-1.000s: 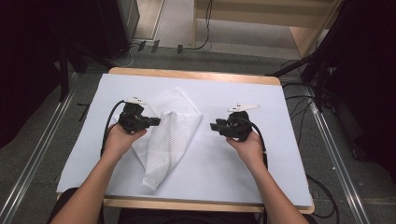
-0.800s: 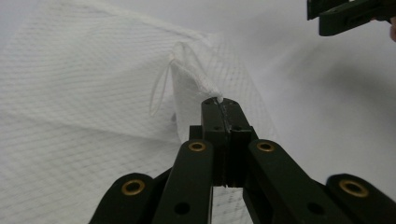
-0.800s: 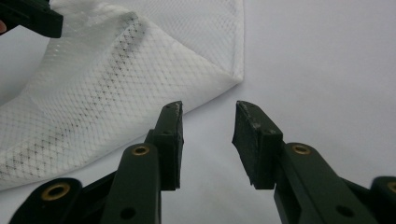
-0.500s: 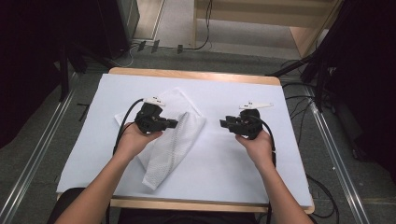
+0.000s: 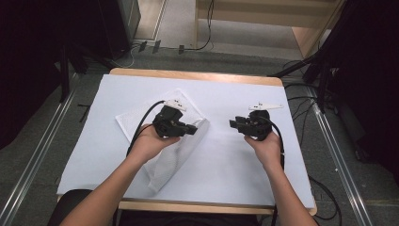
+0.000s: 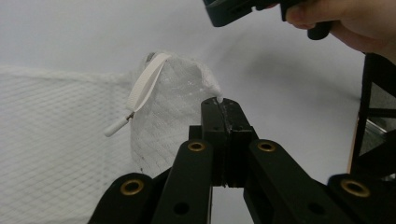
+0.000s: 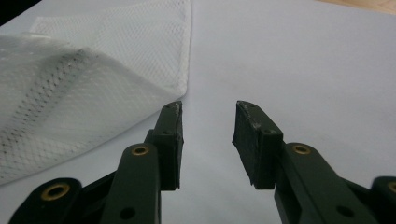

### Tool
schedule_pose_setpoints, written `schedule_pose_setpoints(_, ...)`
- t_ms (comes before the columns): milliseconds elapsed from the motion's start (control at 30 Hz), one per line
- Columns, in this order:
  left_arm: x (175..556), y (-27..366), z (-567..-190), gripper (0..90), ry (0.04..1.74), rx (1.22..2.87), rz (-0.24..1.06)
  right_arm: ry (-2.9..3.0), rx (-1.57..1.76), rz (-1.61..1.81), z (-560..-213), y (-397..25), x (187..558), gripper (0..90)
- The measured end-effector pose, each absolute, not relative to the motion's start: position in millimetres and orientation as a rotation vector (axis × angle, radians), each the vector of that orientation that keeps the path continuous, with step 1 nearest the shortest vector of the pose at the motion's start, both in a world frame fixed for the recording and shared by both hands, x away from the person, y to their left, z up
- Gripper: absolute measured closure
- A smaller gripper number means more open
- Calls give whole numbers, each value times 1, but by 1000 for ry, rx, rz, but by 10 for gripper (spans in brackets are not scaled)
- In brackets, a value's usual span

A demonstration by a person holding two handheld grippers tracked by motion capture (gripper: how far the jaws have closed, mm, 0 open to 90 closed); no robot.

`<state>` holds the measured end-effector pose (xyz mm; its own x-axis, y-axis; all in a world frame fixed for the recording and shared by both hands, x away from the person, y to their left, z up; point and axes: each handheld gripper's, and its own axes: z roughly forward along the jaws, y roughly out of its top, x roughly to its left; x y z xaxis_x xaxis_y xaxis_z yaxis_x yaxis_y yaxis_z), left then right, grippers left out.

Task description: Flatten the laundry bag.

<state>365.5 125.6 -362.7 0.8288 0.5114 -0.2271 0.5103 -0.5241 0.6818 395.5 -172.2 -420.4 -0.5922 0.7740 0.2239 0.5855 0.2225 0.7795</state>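
Note:
A white mesh bag (image 5: 176, 146) lies folded on the white table cover, left of the middle. My left gripper (image 5: 194, 127) is shut on the bag's edge and holds a corner up off the cover. In the left gripper view the pinched mesh (image 6: 177, 93) rises just beyond the closed jaws (image 6: 223, 108), and a white zipper pull (image 6: 140, 93) hangs from it. My right gripper (image 5: 234, 124) hovers open to the right of the bag, a short gap away. In the right gripper view its gripper (image 7: 208, 123) holds nothing, and the mesh bag (image 7: 88, 84) lies ahead to the left.
A white cover (image 5: 244, 188) spreads over the wooden table (image 5: 197, 74). Black cables (image 5: 308, 108) trail off the right side. Metal rails (image 5: 28, 179) run along the floor on both sides. A dark cabinet (image 5: 113, 23) stands beyond the table's far left.
Both hands have moved toward the far side and rightward. The left gripper has dragged the bag's lifted edge to the right, folding the mesh over itself. The right gripper stays open.

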Motion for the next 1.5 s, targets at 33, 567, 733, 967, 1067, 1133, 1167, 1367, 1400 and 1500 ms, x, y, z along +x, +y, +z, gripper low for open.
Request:
schedule_pose_setpoints(33,365,122,-362,900,742,2214,-24,2284,1297,1301,-421,-173,396,643)
schedule_pose_setpoints(567,354,69,-368,852,629,2262,-132,2269,1311,1317,-422,-177,398,644)
schedule_pose_setpoints(733,357,75,-367,799,634,2252,-126,2271,1312,1318,-422,-178,398,644)
schedule_pose_setpoints(967,365,98,-368,765,697,2233,-92,2284,1309,1307,-423,-175,398,643)
schedule_pose_setpoints(1067,368,114,-371,747,738,2222,-72,2295,1305,1299,-425,-173,399,643)
schedule_pose_setpoints(1133,369,119,-373,734,745,2219,-67,2306,1300,1295,-426,-171,399,643)
schedule_pose_setpoints(1167,369,123,-374,728,759,2221,-57,2312,1300,1289,-426,-170,399,643)
schedule_pose_setpoints(1367,373,154,-382,697,845,2197,-10,2335,1290,1275,-428,-164,401,642)
schedule_pose_setpoints(1400,373,159,-382,688,859,2198,-1,2342,1283,1271,-429,-162,401,642)
schedule_pose_setpoints(1500,375,179,-385,659,920,2170,22,2359,1275,1263,-431,-158,403,642)
